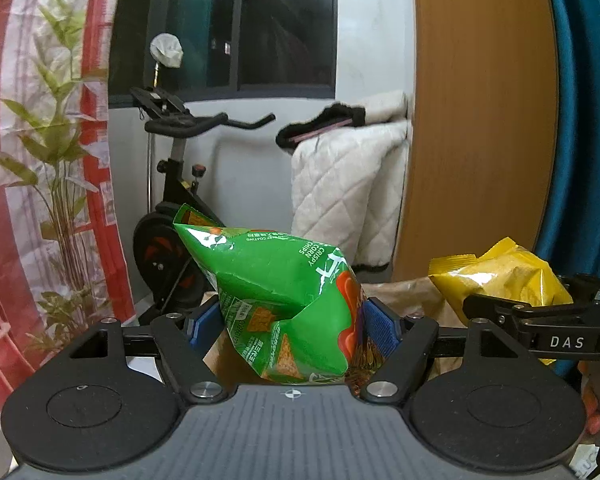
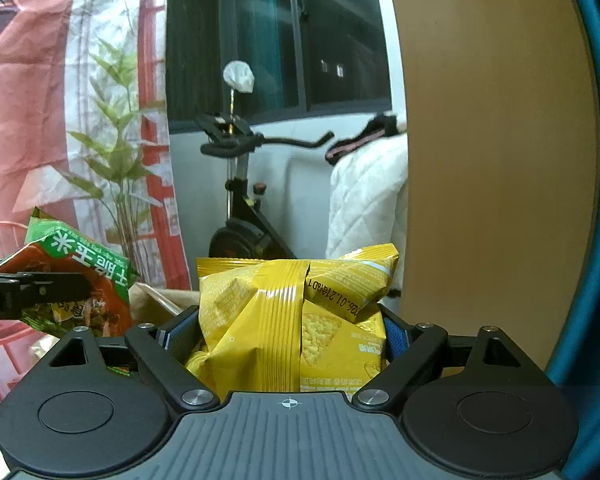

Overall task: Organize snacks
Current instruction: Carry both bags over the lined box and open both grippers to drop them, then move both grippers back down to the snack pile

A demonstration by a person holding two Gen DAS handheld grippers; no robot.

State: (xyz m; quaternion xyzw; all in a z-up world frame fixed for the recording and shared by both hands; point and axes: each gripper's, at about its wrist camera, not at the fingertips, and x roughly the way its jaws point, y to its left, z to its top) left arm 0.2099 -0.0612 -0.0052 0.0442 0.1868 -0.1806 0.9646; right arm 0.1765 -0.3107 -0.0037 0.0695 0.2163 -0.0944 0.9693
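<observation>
Behind everything, an exercise bike [image 1: 180,216] is seen against a pale wall under a dark window, with a quilted white blanket [image 1: 348,184] draped beside a wooden panel [image 1: 480,112]. A green corn-chip bag [image 1: 284,300] is pinched between the blue pads of the left tongs [image 1: 290,326] and held raised, while a yellow snack bag [image 2: 296,320] is squeezed in the right tongs [image 2: 284,334]. A brown paper bag [image 1: 404,292] can be made out just below and behind both packets; it is judged to be the likely destination. Each packet should be lowered squarely over the opening, one at a time, and the squeeze kept light so the chips are not crushed.
</observation>
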